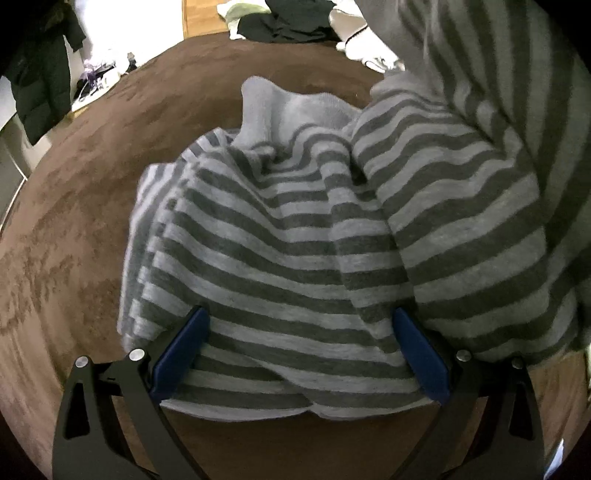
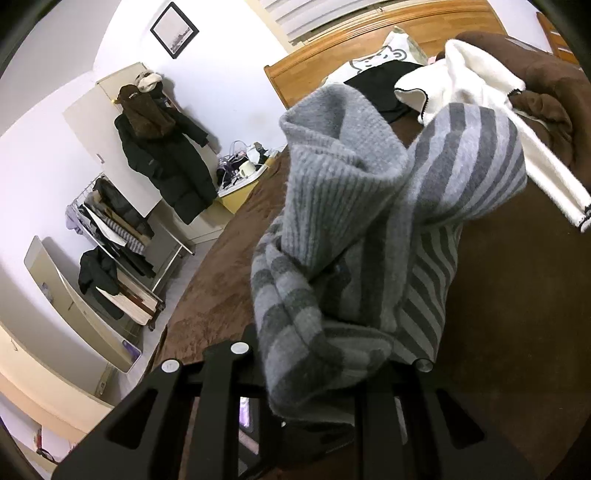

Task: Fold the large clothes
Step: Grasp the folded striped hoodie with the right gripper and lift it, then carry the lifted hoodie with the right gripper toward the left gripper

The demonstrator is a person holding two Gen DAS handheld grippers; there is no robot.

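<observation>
A grey striped sweater [image 1: 280, 236] lies bunched on the brown bed cover [image 1: 92, 177], and part of it rises up at the right of the left wrist view. My left gripper [image 1: 301, 347] is open, its blue fingers [image 1: 181, 354] spread on either side of the sweater's near edge. In the right wrist view the same sweater [image 2: 354, 229] hangs lifted above the bed. My right gripper [image 2: 325, 369] is shut on a fold of it; the cloth hides its fingertips.
A white garment [image 2: 480, 99] and black clothes [image 2: 384, 85] lie at the head of the bed by the wooden headboard [image 2: 369, 33]. A dark coat [image 2: 166, 162], a clothes rack [image 2: 118, 240] and a cluttered bedside table [image 2: 240, 177] stand left of the bed.
</observation>
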